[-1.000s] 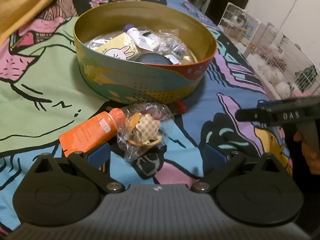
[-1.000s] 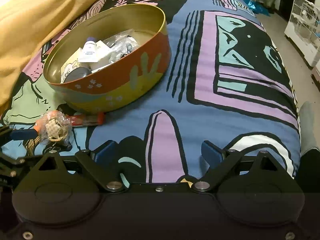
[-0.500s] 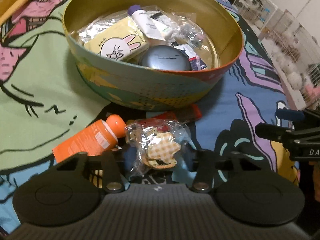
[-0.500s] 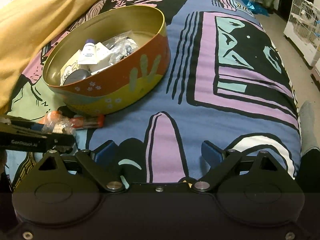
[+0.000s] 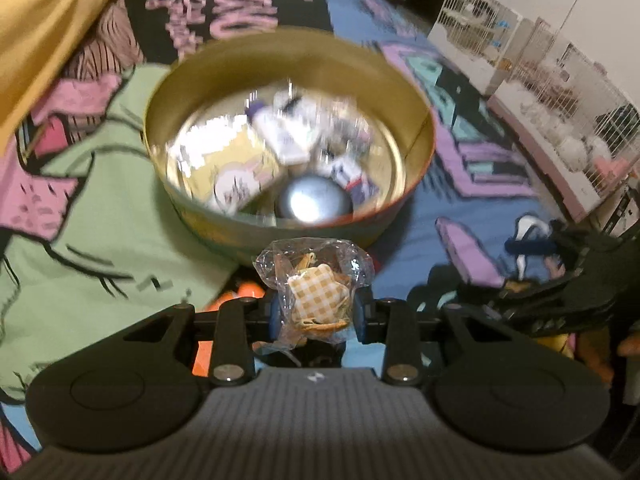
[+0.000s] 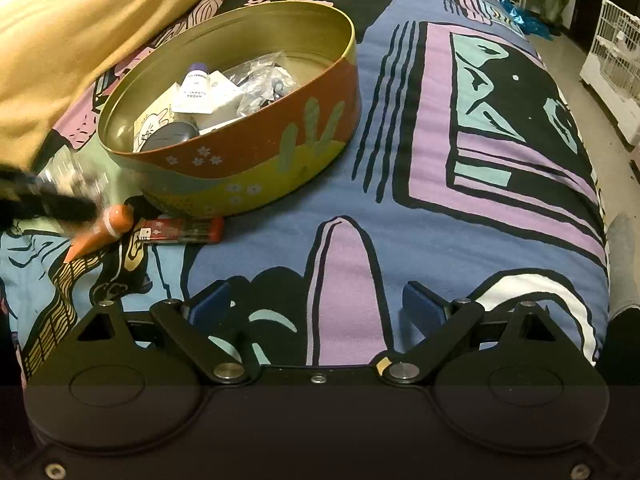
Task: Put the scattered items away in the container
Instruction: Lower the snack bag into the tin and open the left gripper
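Observation:
My left gripper (image 5: 316, 312) is shut on a clear plastic bag (image 5: 314, 280) holding a checked star-shaped trinket, lifted above the bed just in front of the round tin (image 5: 416, 100). The tin (image 6: 280, 160) holds a white tube, a bunny card, a grey round case and plastic packets. An orange tube (image 6: 102, 230) and a red lighter (image 6: 180, 232) lie on the bedspread in front of the tin. The left gripper shows blurred at the left edge of the right wrist view (image 6: 52, 200). My right gripper (image 6: 316, 304) is open and empty over the bedspread.
The patterned bedspread (image 6: 460, 184) covers the bed. A yellow blanket (image 6: 80, 20) lies at the back left. White wire pet cages (image 5: 560, 100) stand on the floor to the right of the bed.
My left gripper closed on the plastic bag, lifted it off the bedspread and moved it up toward the tin. The right gripper stayed still and open.

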Demonstrator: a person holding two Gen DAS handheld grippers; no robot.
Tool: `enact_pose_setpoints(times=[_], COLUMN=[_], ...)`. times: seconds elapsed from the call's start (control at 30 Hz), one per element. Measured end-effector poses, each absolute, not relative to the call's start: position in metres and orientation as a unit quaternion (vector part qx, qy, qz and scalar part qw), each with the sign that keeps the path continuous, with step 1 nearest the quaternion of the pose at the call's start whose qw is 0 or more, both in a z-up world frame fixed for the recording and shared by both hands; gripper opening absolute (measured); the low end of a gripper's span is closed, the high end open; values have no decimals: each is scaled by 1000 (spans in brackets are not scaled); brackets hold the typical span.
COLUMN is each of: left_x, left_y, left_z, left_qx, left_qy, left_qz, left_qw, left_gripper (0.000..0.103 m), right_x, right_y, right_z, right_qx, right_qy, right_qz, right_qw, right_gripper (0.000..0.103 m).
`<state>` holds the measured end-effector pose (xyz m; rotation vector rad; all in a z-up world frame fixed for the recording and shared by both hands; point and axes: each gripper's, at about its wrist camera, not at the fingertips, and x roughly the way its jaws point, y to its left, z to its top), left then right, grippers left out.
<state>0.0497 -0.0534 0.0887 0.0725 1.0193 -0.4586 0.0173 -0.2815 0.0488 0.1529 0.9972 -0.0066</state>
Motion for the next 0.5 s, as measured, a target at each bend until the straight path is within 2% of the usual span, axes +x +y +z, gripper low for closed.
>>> enact_pose_setpoints(times=[0.5], left_x=[106], left_y=[-80], left_z=[178], left_qx=[68], left_qy=[420], left_qz=[-216], left_qw=[879], left_gripper=[37], right_x=[19], right_y=[-279], right_z=[46], right_qx=[72], right_qy=[483], right_qz=[5], right_qw=[873], right_gripper=[93])
